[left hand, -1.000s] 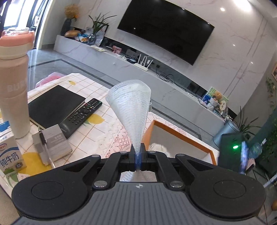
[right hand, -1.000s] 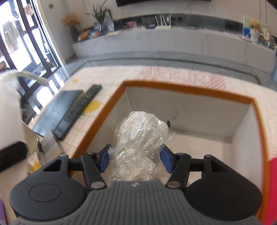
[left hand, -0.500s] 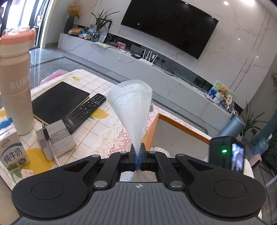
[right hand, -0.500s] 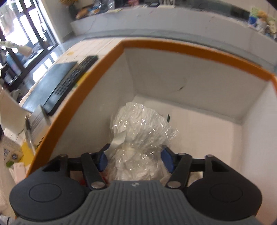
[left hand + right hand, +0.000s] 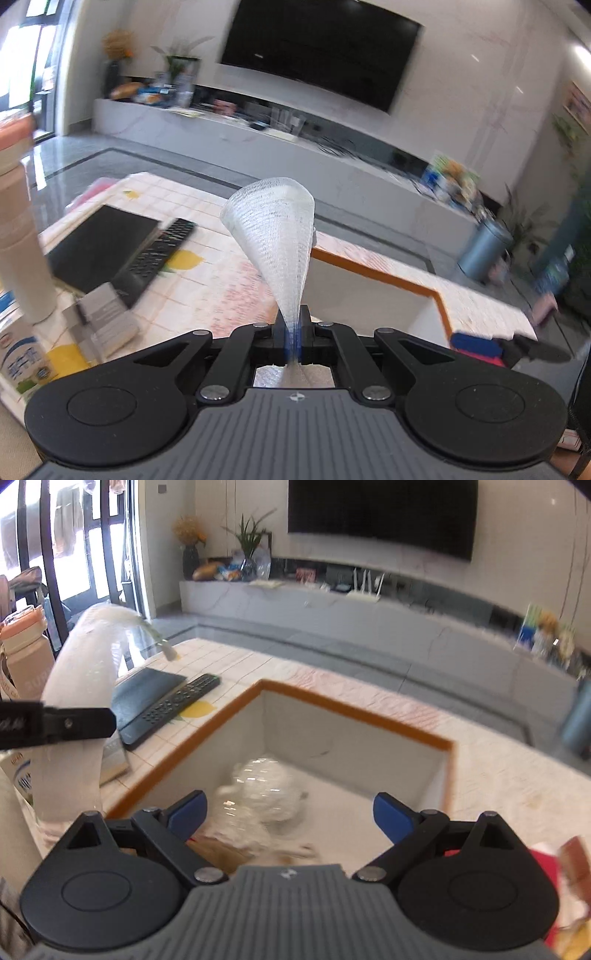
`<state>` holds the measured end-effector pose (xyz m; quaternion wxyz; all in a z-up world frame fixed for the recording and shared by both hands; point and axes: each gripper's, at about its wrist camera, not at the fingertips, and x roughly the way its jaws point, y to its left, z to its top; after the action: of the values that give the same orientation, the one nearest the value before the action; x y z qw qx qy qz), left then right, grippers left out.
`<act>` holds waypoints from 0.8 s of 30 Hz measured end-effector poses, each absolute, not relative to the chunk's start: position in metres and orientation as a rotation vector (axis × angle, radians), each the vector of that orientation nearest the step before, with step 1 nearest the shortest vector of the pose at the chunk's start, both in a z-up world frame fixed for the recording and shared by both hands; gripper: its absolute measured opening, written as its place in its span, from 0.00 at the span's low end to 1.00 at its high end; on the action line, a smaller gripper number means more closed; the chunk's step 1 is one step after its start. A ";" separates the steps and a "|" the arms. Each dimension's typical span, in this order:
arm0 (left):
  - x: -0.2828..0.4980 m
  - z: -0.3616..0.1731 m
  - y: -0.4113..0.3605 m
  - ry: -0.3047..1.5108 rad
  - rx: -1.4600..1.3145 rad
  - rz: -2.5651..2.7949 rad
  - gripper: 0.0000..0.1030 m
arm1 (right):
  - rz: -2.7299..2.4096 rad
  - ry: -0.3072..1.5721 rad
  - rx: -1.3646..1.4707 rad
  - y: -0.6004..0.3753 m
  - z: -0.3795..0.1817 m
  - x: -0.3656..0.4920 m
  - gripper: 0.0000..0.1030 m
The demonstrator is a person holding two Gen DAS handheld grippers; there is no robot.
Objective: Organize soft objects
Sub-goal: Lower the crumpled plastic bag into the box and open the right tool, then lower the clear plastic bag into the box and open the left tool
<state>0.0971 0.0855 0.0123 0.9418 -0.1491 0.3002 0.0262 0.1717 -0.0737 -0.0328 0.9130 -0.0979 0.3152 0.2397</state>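
Note:
My left gripper (image 5: 293, 338) is shut on a white foam mesh sleeve (image 5: 275, 229), which fans up in a cone over the table. The sleeve also shows in the right wrist view (image 5: 79, 686) at the left, held by the left gripper's fingers (image 5: 79, 722). My right gripper (image 5: 290, 814) is open and empty above the orange-rimmed white box (image 5: 354, 712). A crumpled clear plastic bag (image 5: 264, 792) lies inside the box below the jaws. The box's rim also shows in the left wrist view (image 5: 373, 271).
On the patterned tablecloth left of the box lie a black remote (image 5: 173, 709), a black notebook (image 5: 146, 690) and a small grey booklet (image 5: 105, 321). A pink-lidded bottle (image 5: 18, 229) and a milk carton (image 5: 22, 363) stand at the left edge. Red packaging (image 5: 546, 860) lies at the right.
My right gripper has opened and let go of the plastic bag, which now lies in the box, and it has risen out of the box. The left gripper still holds the sleeve.

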 end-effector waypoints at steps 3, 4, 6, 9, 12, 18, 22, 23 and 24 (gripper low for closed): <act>0.112 0.013 0.066 0.645 -0.281 -0.013 0.03 | 0.449 0.606 -0.201 -0.091 -0.035 0.173 0.92; 0.118 0.012 0.059 0.656 -0.287 -0.035 0.03 | 0.437 0.601 -0.193 -0.098 -0.035 0.175 0.92; 0.131 0.006 0.045 0.685 -0.289 -0.081 0.03 | 0.460 0.616 -0.191 -0.108 -0.036 0.178 0.92; 0.148 -0.006 0.021 0.733 -0.255 -0.124 0.03 | 0.497 0.624 -0.177 -0.118 -0.038 0.184 0.92; 0.162 -0.021 0.000 0.781 -0.183 -0.121 0.03 | 0.480 0.662 -0.154 -0.129 -0.047 0.191 0.92; 0.175 -0.043 -0.030 0.827 -0.066 -0.122 0.03 | 0.467 0.697 -0.207 -0.143 -0.053 0.195 0.90; 0.179 -0.049 -0.032 0.835 -0.077 -0.107 0.07 | 0.490 0.693 -0.198 -0.150 -0.051 0.192 0.90; 0.180 -0.050 -0.033 0.838 -0.077 -0.100 0.12 | 0.499 0.696 -0.188 -0.150 -0.051 0.192 0.90; 0.181 -0.052 -0.033 0.840 -0.075 -0.095 0.18 | 0.509 0.698 -0.183 -0.150 -0.052 0.192 0.90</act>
<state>0.1809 -0.0328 -0.0517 0.9112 -0.0365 0.4077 -0.0460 0.1918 -0.1500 -0.0516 0.9042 -0.0885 0.3377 0.2461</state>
